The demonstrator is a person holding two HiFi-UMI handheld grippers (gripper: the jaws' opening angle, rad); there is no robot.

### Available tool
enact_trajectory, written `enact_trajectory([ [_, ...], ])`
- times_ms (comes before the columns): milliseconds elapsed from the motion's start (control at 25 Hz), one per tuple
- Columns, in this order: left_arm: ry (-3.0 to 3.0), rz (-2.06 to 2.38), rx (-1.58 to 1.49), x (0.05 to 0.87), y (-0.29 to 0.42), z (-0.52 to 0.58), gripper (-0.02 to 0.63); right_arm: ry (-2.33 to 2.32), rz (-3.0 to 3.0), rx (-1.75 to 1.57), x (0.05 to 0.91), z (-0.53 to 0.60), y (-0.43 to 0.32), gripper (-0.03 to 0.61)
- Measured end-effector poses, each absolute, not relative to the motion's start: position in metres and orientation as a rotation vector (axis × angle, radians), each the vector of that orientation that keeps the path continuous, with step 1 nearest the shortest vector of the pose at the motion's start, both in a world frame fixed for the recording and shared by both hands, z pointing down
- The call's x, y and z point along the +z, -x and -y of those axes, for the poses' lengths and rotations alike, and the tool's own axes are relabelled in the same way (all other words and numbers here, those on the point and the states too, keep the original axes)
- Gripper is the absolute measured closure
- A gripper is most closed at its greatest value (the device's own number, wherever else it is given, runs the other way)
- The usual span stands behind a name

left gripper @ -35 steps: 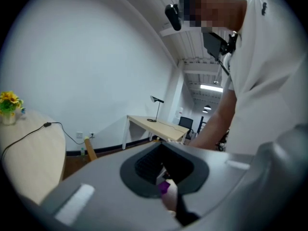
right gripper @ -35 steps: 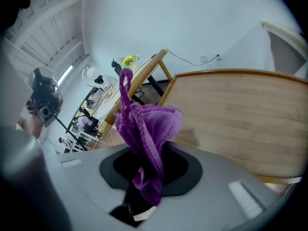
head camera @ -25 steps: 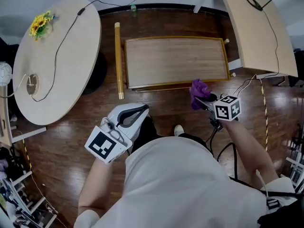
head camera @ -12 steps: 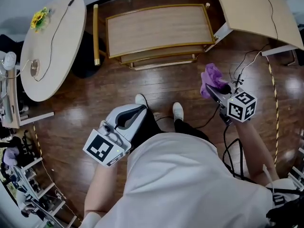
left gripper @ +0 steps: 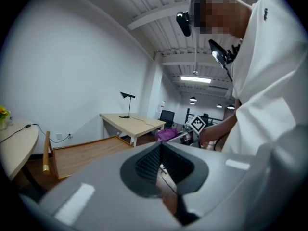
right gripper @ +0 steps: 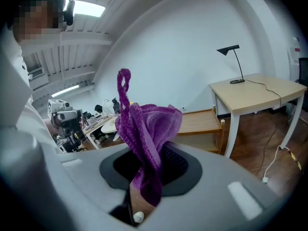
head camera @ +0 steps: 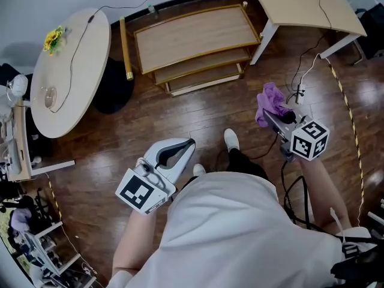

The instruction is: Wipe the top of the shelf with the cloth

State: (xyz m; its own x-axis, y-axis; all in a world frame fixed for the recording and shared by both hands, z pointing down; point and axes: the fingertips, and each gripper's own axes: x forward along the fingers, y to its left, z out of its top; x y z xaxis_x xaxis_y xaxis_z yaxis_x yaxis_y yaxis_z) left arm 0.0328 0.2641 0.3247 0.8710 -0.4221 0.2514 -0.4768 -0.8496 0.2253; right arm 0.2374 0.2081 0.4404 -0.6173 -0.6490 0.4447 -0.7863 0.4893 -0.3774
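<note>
Since the earlier frames the shelf (head camera: pixel 195 38) sits farther up the head view — we now stand well apart from it. Our right tongs (head camera: pixel 270 117) pinch the purple cloth (head camera: pixel 271 99) in the air; the left tongs (head camera: pixel 189 144) are pressed together, empty. We judge wiping not yet begun — next we carry the cloth onto the shelf top.

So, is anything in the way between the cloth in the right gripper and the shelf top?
Nothing visible does. The right gripper is shut on the purple cloth, and only bare wooden floor lies between it and the shelf top. A desk leg stands by the shelf's right end, off that path.
</note>
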Motion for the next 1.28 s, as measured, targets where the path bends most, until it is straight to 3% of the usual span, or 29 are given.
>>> enact_trajectory([
  [360,-2.773,0.523,0.272,0.349,0.045,-0.372,0.595,-1.358,2.442,0.787,0.408,-0.331,-0.151,0.477],
  [640,-2.816,0.519,0.220,0.333,0.053,-0.403,0.595,-1.392,2.457,0.704,0.377,-0.377,-0.144,0.477],
  [1280,-2.820,0.517,0.137,0.293,-0.083,-0.487,0.595,-1.380,2.621,0.556,0.326,-0.465,-0.243,0.477],
])
